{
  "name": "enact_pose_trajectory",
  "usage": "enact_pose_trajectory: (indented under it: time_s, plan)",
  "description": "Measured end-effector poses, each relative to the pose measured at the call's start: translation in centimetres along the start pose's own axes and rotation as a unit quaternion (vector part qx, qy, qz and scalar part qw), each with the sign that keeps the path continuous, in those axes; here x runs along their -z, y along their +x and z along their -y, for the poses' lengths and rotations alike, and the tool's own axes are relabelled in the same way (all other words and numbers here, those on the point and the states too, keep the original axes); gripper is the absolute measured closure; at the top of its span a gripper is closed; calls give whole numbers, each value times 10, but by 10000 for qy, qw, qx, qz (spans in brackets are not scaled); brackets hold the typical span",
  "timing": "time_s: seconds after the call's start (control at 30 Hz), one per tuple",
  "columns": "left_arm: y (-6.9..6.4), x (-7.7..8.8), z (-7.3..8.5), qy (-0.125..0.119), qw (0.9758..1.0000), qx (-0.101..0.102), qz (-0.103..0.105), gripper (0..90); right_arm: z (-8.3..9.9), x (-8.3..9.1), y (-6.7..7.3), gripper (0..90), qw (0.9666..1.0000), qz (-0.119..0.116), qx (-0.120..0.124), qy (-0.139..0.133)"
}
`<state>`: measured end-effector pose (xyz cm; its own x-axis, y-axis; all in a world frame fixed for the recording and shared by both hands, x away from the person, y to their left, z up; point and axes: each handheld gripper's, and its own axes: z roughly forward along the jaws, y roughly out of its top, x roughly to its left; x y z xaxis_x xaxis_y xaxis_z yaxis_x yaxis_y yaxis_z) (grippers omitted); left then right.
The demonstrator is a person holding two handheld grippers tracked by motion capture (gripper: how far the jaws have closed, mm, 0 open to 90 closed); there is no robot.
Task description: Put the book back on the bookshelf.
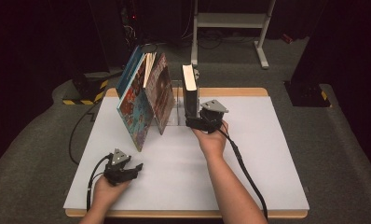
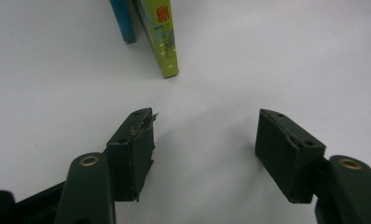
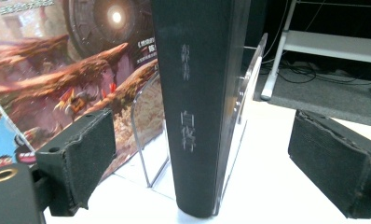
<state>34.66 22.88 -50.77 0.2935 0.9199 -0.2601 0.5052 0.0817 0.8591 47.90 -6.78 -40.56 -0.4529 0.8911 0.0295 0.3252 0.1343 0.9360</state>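
Note:
A thick black book (image 1: 190, 93) stands upright on the white table (image 1: 253, 158), held by a clear plastic bookstand (image 1: 176, 105). In the right gripper view its black spine (image 3: 197, 116) rises straight ahead. My right gripper (image 1: 194, 124) sits at the book's near bottom edge. That gripper (image 3: 211, 154) is open, its pads well apart on either side of the spine and not touching it. To the left, several colourful books (image 1: 141, 100) lean against each other. My left gripper (image 1: 133, 169) rests low near the front left of the table. It (image 2: 204, 135) is open and holds nothing.
In the left gripper view a green book (image 2: 164, 37) and a blue book (image 2: 124, 21) stand on end ahead. A white metal frame (image 1: 230, 21) stands on the dark floor behind the table. Bare table surface lies to the right and in front.

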Motion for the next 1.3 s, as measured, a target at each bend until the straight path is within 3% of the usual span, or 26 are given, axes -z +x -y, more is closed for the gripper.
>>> enact_pose_trajectory:
  time_s: [0.07,0.53,0.93,1.1,1.3]
  plan:
    - [0,0,0,17,10000,-12,8,367,4,5,-1,72,10000,26,50,-72]
    - [1,-2,0,69,9999,0,-80,259,30,45,-27,65,9999,52,37,95]
    - [2,-3,-1,96,9997,45,-212,204,77,87,-65,66,9978,376,-29,548]
    - [2,-4,-1,95,9996,74,-268,174,100,106,-83,67,9936,625,6,943]
    - [2,-4,-1,96,9996,80,-272,172,131,124,-101,68,9833,750,33,1657]
